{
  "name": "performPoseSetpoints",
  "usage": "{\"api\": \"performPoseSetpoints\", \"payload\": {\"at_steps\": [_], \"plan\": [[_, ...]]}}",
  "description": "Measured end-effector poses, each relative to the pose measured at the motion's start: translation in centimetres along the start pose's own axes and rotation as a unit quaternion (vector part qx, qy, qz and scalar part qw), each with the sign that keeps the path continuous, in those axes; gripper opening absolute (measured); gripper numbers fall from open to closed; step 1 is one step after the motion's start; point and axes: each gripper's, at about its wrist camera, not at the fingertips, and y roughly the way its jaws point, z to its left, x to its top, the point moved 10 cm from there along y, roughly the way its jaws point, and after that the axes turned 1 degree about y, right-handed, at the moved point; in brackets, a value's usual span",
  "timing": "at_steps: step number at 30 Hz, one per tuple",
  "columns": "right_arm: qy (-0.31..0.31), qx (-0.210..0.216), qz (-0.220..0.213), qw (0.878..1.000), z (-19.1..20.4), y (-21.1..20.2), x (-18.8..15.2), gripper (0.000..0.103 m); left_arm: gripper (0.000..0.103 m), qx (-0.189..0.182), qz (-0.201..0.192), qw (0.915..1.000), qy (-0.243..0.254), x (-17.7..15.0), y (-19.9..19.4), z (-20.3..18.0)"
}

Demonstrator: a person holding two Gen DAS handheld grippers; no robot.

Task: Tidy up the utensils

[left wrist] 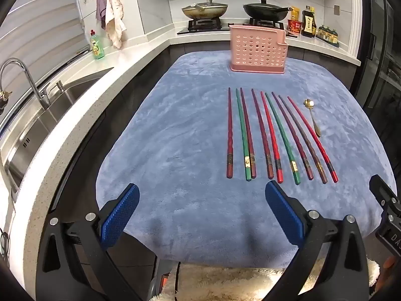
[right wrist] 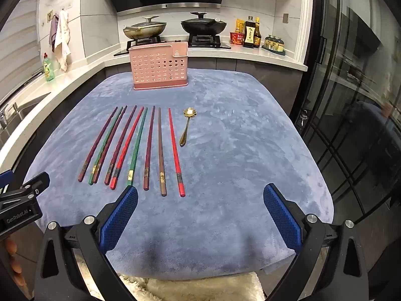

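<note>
Each gripper (left wrist: 201, 195) (right wrist: 200, 197) was built of matte black plastic arms with triangular cut-outs and round silver screws at the pivots. The fingers (left wrist: 120, 215) (right wrist: 282, 217) wore bright blue pads with a fine diamond texture. Beside the left gripper (right wrist: 23, 190), its black body carried white lettering ("GenRobot.AI").

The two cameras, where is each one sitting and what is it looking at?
Left wrist view: sits on the left gripper, looking down across the blue cloth at the chopsticks; its open blue fingers show.
Right wrist view: sits on the right gripper, looking the same way; its open fingers show, plus the left gripper at the left edge.
Both share: chopsticks, gold spoon, pink holder, stove.
</note>
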Motion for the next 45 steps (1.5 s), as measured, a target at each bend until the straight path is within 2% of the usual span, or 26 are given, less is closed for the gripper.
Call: {"api": "performPoseSetpoints", "payload": {"at_steps": [17,33,45], "plan": [[-0.002,0.013,0.0,1.0,0.4,0.1,0.0,0.096,0.096,-0.005,-0.004,1.0,-0.004,0.6,-0.3,-1.2],[0.007,0.018,0.008,1.0,0.4,0.3,-0.4,0.096,0.096,-0.013,0.003,0.9999,-0.011,-0.1,-0.3,0.0],[0.005,0.022,0.007,1.0,0.6,0.1,-0.3,0.096,0.096,-0.013,0.003,0.9999,-0.009,-0.2,-0.3,-0.4]]}}
